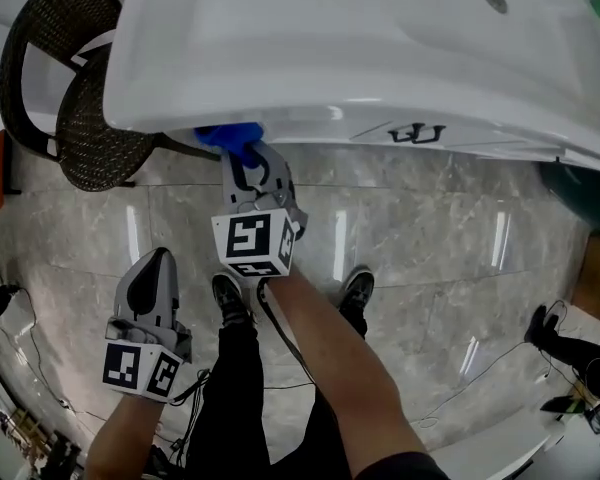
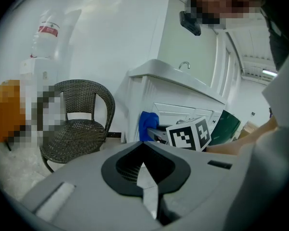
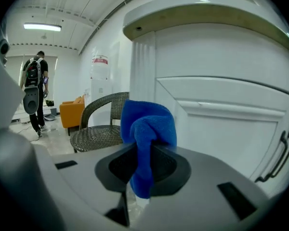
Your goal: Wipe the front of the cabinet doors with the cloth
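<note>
A blue cloth (image 3: 147, 129) is bunched between the jaws of my right gripper (image 3: 143, 170), which is shut on it. In the head view the right gripper (image 1: 242, 168) reaches under the white countertop (image 1: 380, 48) with the blue cloth (image 1: 230, 138) at its tip. The white cabinet door (image 3: 221, 114) with its dark handle (image 3: 277, 153) stands just ahead of the cloth, to the right; contact cannot be told. My left gripper (image 1: 158, 268) hangs low over the floor, jaws shut and empty. From the left gripper view (image 2: 145, 170) the cloth (image 2: 147, 125) shows against the cabinet (image 2: 183, 114).
A dark wicker chair (image 1: 75, 118) stands left of the cabinet, also seen as the chair (image 3: 98, 126). The person's feet (image 1: 290, 293) are on the marble floor (image 1: 430, 248). An orange seat (image 3: 71, 112) and a walking person (image 3: 33, 93) are far off. A dark green bin (image 1: 585, 193) sits right.
</note>
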`<state>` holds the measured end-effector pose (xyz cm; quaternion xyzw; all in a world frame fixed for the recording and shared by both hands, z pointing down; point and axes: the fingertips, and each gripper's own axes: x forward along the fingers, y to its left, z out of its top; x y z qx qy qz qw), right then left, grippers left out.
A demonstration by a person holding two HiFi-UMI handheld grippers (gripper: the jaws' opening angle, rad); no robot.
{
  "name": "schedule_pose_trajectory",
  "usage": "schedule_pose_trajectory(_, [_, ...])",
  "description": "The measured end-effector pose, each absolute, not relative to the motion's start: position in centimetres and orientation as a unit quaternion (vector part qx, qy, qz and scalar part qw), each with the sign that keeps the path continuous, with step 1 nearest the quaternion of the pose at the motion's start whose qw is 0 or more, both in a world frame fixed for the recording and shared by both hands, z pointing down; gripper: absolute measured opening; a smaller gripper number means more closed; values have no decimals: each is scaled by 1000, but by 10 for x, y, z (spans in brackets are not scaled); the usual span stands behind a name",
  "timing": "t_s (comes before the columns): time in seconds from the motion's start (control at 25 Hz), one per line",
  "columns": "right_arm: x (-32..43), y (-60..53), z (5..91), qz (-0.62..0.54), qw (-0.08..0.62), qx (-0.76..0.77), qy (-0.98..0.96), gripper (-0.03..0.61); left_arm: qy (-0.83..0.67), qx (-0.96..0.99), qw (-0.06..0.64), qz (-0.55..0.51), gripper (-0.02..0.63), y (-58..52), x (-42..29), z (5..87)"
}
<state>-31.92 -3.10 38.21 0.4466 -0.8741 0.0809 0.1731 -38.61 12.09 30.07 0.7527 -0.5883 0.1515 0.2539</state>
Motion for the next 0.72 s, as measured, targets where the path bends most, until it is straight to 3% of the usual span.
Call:
schedule_pose_trajectory(0.36, [-162,-64,408,124,176,526,-823,51,-552,776,270,145,-1,99,-275,326])
schedule_pose_trajectory(0.72, [-82,-69,409,171,155,585,-777,51,-534,789,267,145,-2,84,-227,325])
